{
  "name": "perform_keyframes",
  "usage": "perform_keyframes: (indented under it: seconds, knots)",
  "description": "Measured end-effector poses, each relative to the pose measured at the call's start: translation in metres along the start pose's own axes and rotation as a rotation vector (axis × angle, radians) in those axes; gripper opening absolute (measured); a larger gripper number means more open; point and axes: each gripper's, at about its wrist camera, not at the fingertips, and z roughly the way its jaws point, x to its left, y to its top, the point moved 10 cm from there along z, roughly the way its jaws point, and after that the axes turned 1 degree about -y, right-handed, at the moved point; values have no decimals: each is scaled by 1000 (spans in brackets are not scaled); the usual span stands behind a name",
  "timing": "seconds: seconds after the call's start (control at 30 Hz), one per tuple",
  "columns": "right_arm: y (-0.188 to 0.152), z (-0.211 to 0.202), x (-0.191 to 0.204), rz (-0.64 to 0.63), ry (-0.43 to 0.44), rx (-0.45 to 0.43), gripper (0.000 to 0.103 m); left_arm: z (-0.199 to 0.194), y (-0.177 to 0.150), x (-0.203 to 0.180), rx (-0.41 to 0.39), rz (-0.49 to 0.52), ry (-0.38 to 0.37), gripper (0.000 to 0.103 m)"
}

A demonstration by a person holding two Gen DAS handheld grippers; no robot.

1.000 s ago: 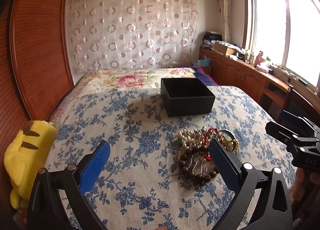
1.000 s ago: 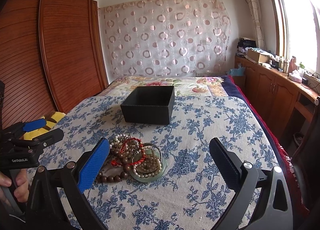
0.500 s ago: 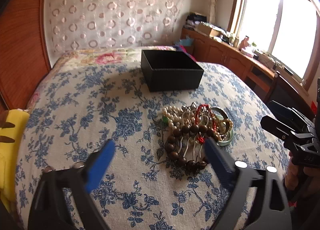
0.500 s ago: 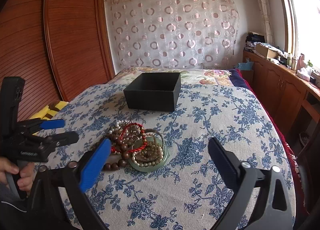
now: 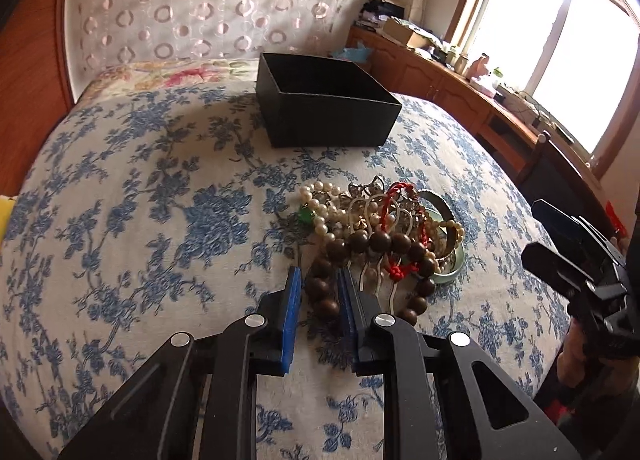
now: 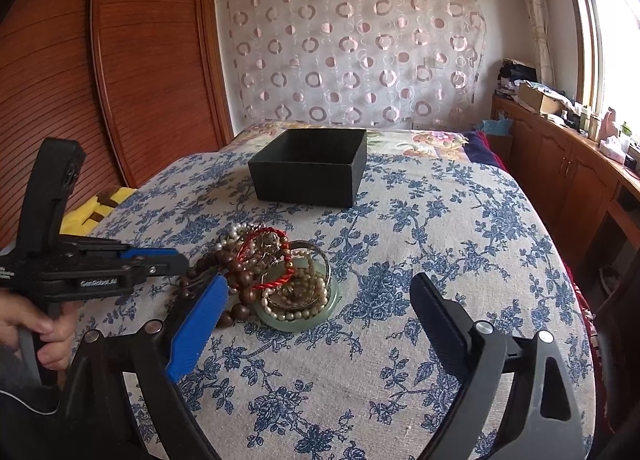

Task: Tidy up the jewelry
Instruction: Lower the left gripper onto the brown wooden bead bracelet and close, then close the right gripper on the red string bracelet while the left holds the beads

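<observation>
Fingers of the left gripper point(image 5: 319, 292) pinch the wooden bead bracelet point(image 5: 372, 260) in a tangled jewelry pile point(image 6: 276, 276) on the bed point(image 6: 400, 340), right gripper point(image 6: 316, 320) wide open and empty; lifting could drag snagged neighbours short of the black box point(image 6: 310, 172).

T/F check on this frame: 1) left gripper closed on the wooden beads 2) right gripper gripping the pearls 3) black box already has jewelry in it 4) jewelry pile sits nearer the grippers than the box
1. The left gripper is closed on the brown wooden bead bracelet. True.
2. The right gripper grips the pearls. False: it is open and holds nothing.
3. The black box holds jewelry. False: the visible interior looks bare; the floor is partly hidden.
4. The jewelry pile lies nearer than the box. True.
</observation>
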Motion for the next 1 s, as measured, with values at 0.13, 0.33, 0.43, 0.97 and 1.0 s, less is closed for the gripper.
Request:
perform_keyframes:
  seconds: [0.13, 0.33, 0.43, 0.97, 1.0]
  knots:
    - [0, 1, 1, -3, 2, 3, 94, 11, 2, 0, 27, 4, 0, 18]
    - [-1, 2, 2, -7, 8, 9, 94, 24, 5, 3, 55, 20, 16, 18]
    - [-3, 5, 7, -19, 29, 17, 88, 24, 6, 1, 57, 34, 10, 13]
    - [-4, 37, 24, -116, 90, 106, 52, -50, 20, -25, -134, 77, -27, 12]
    - [-2, 41, 24, -120, 93, 111, 49, -55, 22, -26, -143, 75, -31, 12]
